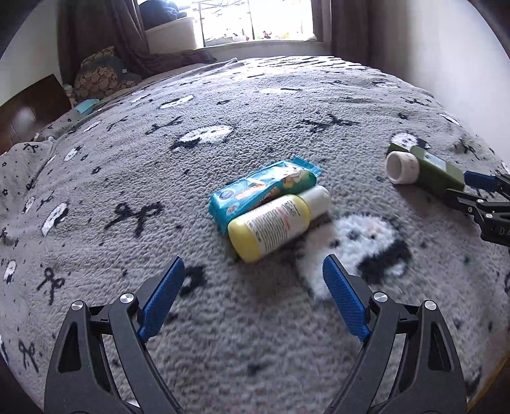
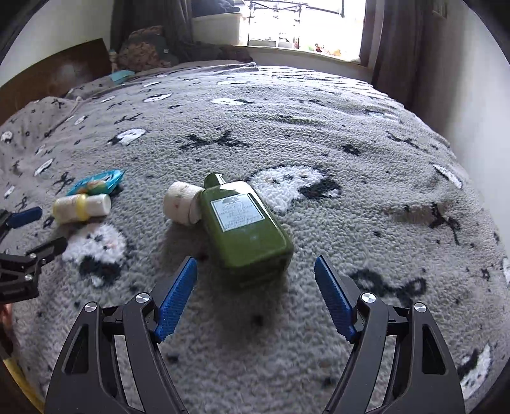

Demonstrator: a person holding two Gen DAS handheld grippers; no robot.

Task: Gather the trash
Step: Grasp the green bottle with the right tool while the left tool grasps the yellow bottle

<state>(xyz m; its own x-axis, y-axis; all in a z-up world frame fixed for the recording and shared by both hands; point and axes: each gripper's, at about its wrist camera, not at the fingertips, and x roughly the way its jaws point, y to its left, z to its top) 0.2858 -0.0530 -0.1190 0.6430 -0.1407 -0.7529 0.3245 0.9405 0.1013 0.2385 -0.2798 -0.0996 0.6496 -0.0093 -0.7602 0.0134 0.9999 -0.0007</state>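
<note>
Two grippers, both spread wide, both holding nothing. Left gripper (image 1: 253,266) hangs low over the grey fleece blanket (image 1: 242,334), blue pads apart, aimed at the yellow bottle (image 1: 271,224) just ahead. Right gripper (image 2: 255,264) likewise gaping; the base of the green bottle (image 2: 245,226) lies just beyond its fingertips, between their lines, not touched by either pad.

Yellow bottle lies on its side, white cap pointing away to the right. Touching its far side: a teal snack wrapper (image 1: 261,188), flat on the blanket. In the right wrist view this pair sits well off to the left.

Green bottle lies flat, pale label up, neck pointing away. A white tape roll (image 2: 181,203) rests on its side against the bottle's left shoulder, touching it.

Blanket pattern: black bows, white blotches with black marks. Beyond, at far left: a dark wooden headboard (image 1: 28,114) and a patterned cushion (image 1: 98,76). Farthest: a bright window (image 1: 255,19) flanked by dark curtains (image 1: 95,28).
</note>
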